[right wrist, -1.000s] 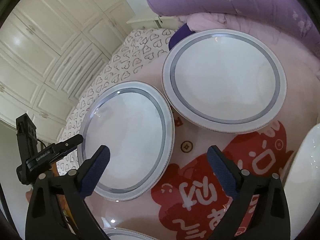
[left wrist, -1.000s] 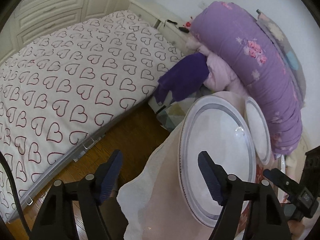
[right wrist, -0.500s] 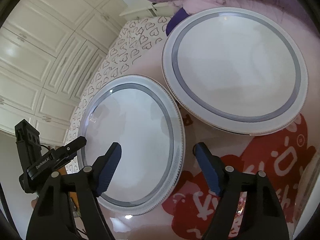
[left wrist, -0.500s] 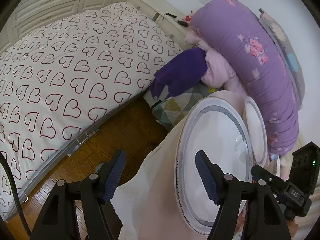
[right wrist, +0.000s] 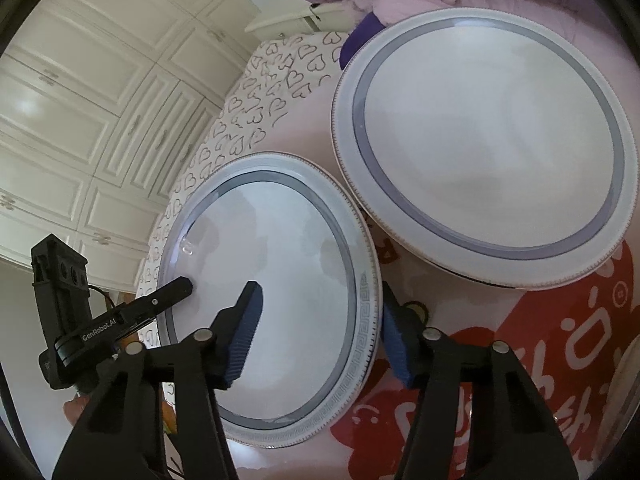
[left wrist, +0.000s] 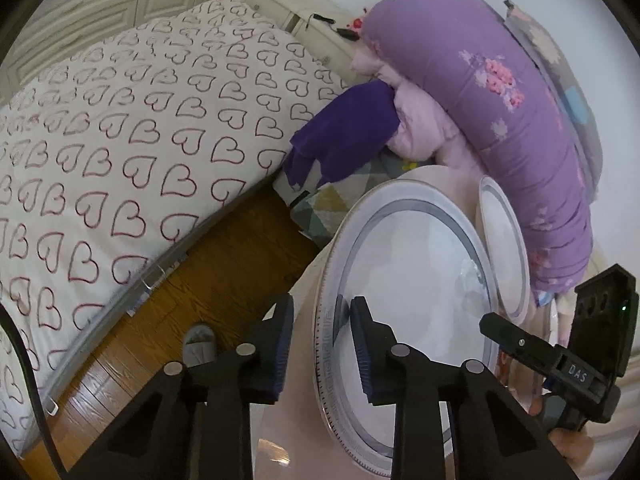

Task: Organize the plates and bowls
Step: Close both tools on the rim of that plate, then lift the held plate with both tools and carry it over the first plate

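Observation:
Two white plates with a grey ring lie on a pink cloth with red print. The near plate (right wrist: 276,300) also shows in the left wrist view (left wrist: 408,280); the far plate (right wrist: 484,160) shows there edge-on (left wrist: 506,248). My left gripper (left wrist: 322,340) straddles the near plate's left rim, jaws narrowed around it, contact unclear. My right gripper (right wrist: 320,332) is open and straddles the same plate's right rim, one finger over the plate and one on the cloth beside it.
The pink cloth (right wrist: 520,360) covers the table. A bed with a heart-print cover (left wrist: 120,140) stands left across the wooden floor (left wrist: 208,280). A rolled purple quilt (left wrist: 500,112) lies behind the plates. White wardrobes (right wrist: 100,100) stand beyond. A slipper (left wrist: 198,344) lies on the floor.
Both grippers have moved in onto the near plate's opposite rims. The left jaws have narrowed markedly around the rim. The right jaws have narrowed somewhat.

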